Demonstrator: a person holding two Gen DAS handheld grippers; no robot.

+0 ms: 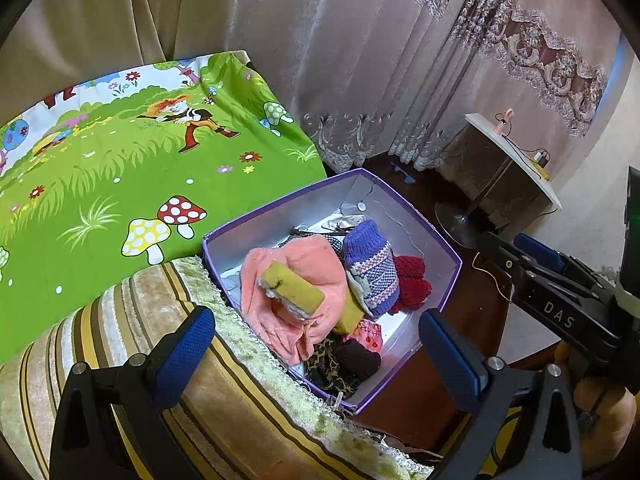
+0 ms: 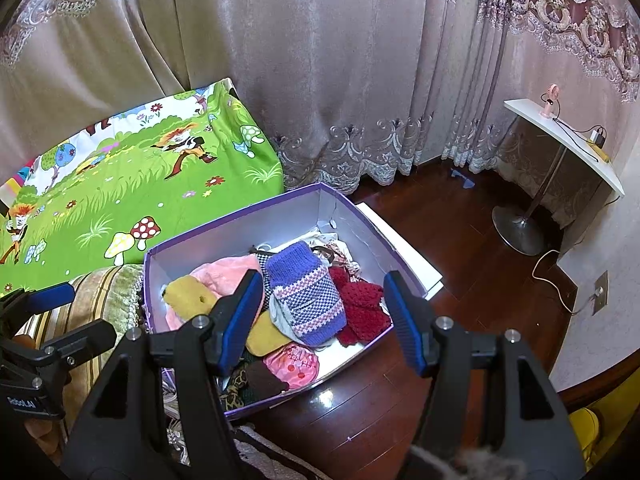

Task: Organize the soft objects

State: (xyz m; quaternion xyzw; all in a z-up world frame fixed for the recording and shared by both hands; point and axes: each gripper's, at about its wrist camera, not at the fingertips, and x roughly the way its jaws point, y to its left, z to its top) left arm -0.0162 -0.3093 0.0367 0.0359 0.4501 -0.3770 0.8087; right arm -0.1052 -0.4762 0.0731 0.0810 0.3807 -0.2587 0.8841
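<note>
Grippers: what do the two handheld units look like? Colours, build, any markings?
Both match: black angular plastic frames with triangular cut-outs and silver bolt heads at the pivots, and flat fingers faced with textured blue pads. The left gripper carries white lettering on its body, seen from the right wrist view. The right gripper is marked "DAS" in white, seen from the left wrist view. No sleeves or cables show.

The dark red-brown wooden floor carries a purple cardboard box, open at the top, standing just beside a striped velvet cushion. A flat white board lies on the floor under the far side of the box. A round metal base of a stand supporting a white tabletop rests on the floor near the curtain hem. A small blue object lies at the curtain's foot. A pale cable trails across the floor beside the wall. A green cartoon-print sheet covers the raised surface behind the box.
</note>
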